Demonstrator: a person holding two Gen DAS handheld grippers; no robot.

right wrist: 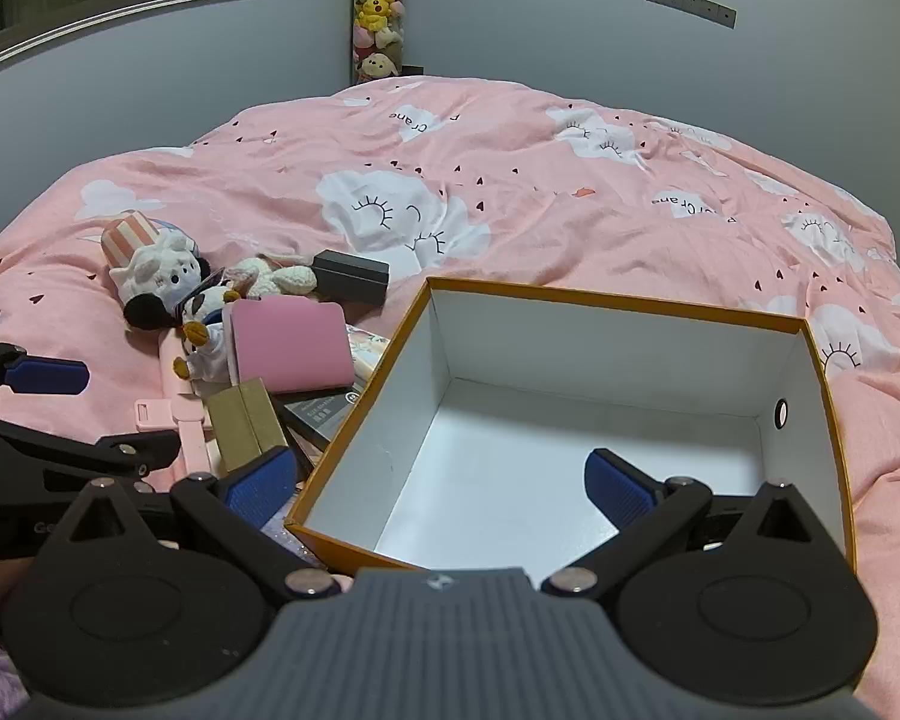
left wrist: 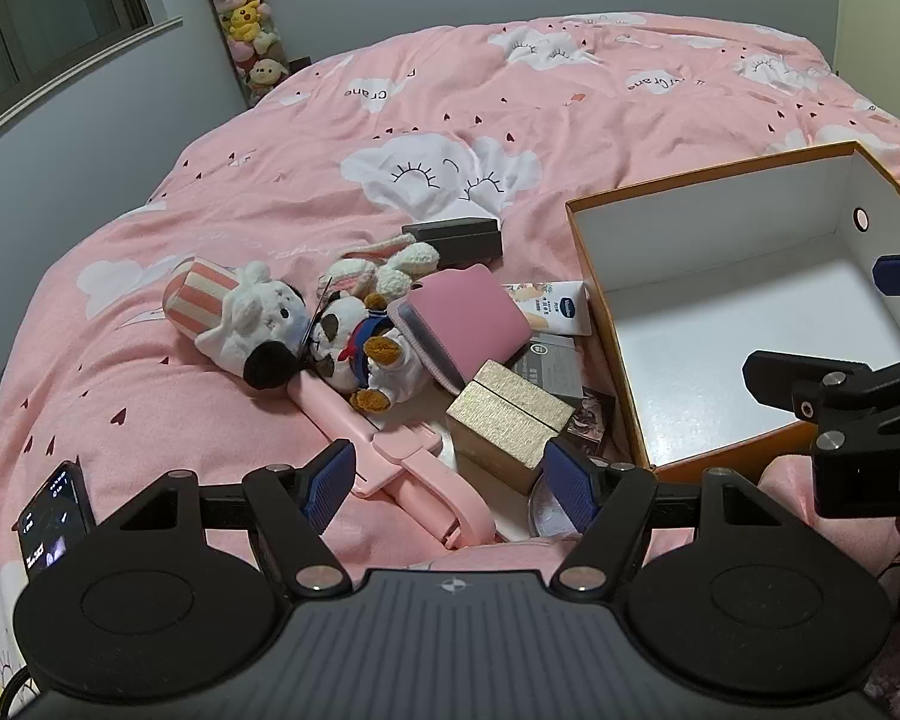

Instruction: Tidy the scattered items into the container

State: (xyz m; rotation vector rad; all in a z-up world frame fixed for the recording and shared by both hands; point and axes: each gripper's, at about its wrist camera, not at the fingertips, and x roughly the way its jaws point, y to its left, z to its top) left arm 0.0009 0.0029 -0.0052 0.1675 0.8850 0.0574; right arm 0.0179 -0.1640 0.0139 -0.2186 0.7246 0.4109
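An orange cardboard box [right wrist: 570,299] with a white inside stands open on the pink quilt [right wrist: 510,192]; nothing shows inside it. Left of it lies a pile: a white plush dog with a striped hat [left wrist: 252,312], a small sailor plush [left wrist: 360,354], a crochet bunny [left wrist: 390,261], a black box [left wrist: 456,237], a pink wallet [left wrist: 468,318], a gold box [left wrist: 510,414] and a pink folding stand [left wrist: 390,450]. My left gripper [left wrist: 450,483] hangs open over the stand and the gold box, gripping nothing. My right gripper [right wrist: 438,480] is wide open, straddling the box's near left corner.
A cream tube carton [left wrist: 555,306], a grey booklet [left wrist: 549,366] and a round silvery lid [left wrist: 546,510] lie against the box. A phone [left wrist: 54,516] shows at the lower left. A tall tube of plush toys [right wrist: 378,12] stands in the wall corner.
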